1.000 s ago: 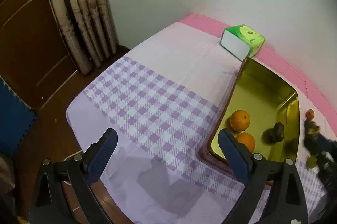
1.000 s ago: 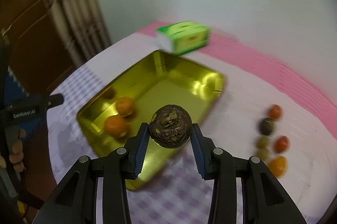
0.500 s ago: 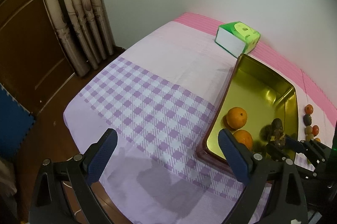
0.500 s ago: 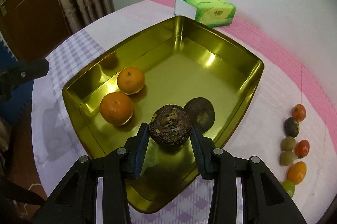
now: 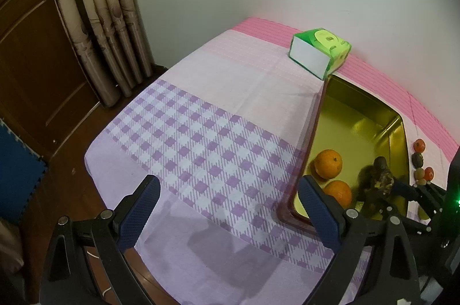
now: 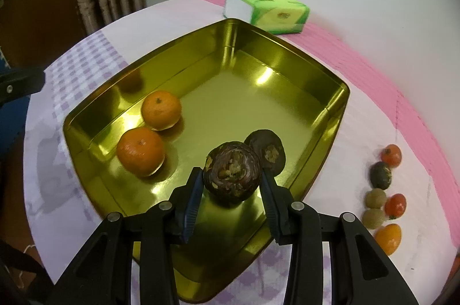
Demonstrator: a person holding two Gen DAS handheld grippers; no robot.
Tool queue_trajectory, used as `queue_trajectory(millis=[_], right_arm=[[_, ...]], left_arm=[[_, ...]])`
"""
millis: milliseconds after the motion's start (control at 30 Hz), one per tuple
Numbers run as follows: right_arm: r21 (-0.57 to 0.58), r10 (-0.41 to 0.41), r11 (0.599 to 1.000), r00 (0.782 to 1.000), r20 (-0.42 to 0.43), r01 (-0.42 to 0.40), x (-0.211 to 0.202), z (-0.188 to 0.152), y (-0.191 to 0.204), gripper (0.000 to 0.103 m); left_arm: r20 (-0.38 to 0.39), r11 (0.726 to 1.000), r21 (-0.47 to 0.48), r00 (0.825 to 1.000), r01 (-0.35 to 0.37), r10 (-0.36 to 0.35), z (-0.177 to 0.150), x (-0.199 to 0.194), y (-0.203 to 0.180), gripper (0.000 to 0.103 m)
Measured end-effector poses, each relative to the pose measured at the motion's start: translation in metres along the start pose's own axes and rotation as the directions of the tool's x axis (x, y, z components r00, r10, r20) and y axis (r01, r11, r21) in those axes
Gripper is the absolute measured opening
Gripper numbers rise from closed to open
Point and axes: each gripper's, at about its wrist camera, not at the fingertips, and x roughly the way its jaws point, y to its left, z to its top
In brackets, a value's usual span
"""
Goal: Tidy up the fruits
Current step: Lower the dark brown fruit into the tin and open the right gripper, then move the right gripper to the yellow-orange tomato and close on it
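A green-and-white rectangular tissue box sits at the far edge of the counter, just beyond the far corner of a shiny gold rectangular metal tray. The counter wears a cloth of pale pink, purple check and bright pink stripes. Beige patterned curtains hang at the far left beside dark wooden panelling. On the cloth to the right of the tray lies a row of small fruits: red, dark, tan and orange ones, close together.

Inside the tray, two round orange tangerines rest side by side near its left wall, and a dark brown flattish fruit lies near the right wall.

The right tool is clamped on a dark brown round fruit with a rough, flaking skin, its blue pads pressing both sides, held just over the tray's near floor and close in front of the flattish fruit.

The left tool hangs spread wide with nothing between its pads, over the checked cloth left of the tray.
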Motion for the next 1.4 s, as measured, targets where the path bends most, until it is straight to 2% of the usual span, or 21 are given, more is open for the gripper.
queue_trajectory(millis=[800, 1067, 1267, 1400], right_arm=[[0.044, 0.024, 0.999, 1.0, 0.004, -0.024, -0.002, 0.0, -0.002, 0.042], [0.09, 0.053, 0.994, 0.995, 0.08, -0.061, -0.029, 0.003, -0.008, 0.044], [0.154, 0.03, 0.987, 0.991, 0.131, -0.05, -0.054, -0.006, -0.037, 0.045], [0.222, -0.028, 0.975, 0.991, 0.133, -0.002, -0.067, -0.016, -0.077, 0.046]], left_arm=[[0.006, 0.999, 0.033, 1.0, -0.004, 0.003, -0.003, -0.001, -0.007, 0.095], [0.006, 0.999, 0.046, 1.0, -0.004, 0.004, -0.004, -0.001, -0.011, 0.095], [0.006, 0.999, 0.046, 1.0, -0.003, 0.003, -0.004, -0.001, -0.011, 0.095], [0.006, 0.999, 0.049, 1.0, -0.004, 0.003, -0.004, -0.001, -0.011, 0.095]])
